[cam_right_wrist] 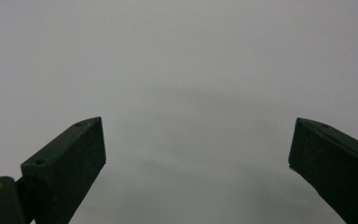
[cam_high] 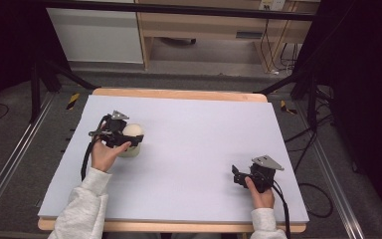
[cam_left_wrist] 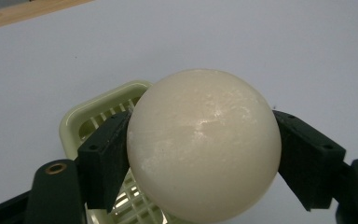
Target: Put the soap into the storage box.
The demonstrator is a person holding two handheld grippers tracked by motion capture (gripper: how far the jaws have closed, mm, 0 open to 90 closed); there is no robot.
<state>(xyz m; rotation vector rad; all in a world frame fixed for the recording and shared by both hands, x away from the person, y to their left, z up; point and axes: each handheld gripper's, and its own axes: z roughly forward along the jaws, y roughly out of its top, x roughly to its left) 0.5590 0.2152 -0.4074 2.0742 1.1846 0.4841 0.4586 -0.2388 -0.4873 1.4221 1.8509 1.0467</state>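
A cream-white ball [cam_left_wrist: 204,144] sits between the jaws of my left gripper [cam_left_wrist: 200,158], and both pads press on its sides. In the high view the ball [cam_high: 133,131] and left gripper [cam_high: 124,137] are at the table's left, over a pale green slatted basket [cam_high: 131,151]. The basket [cam_left_wrist: 93,121] lies just below and behind the ball in the left gripper view. My right gripper [cam_high: 236,175] rests low at the table's right front, jaws wide apart over bare lilac surface. In its own view the right gripper [cam_right_wrist: 198,149] has nothing between its fingers.
The lilac table top [cam_high: 194,134] has a wooden rim [cam_high: 179,93] at the far edge. A black frame and cables stand around the table, with wooden furniture [cam_high: 204,30] behind.
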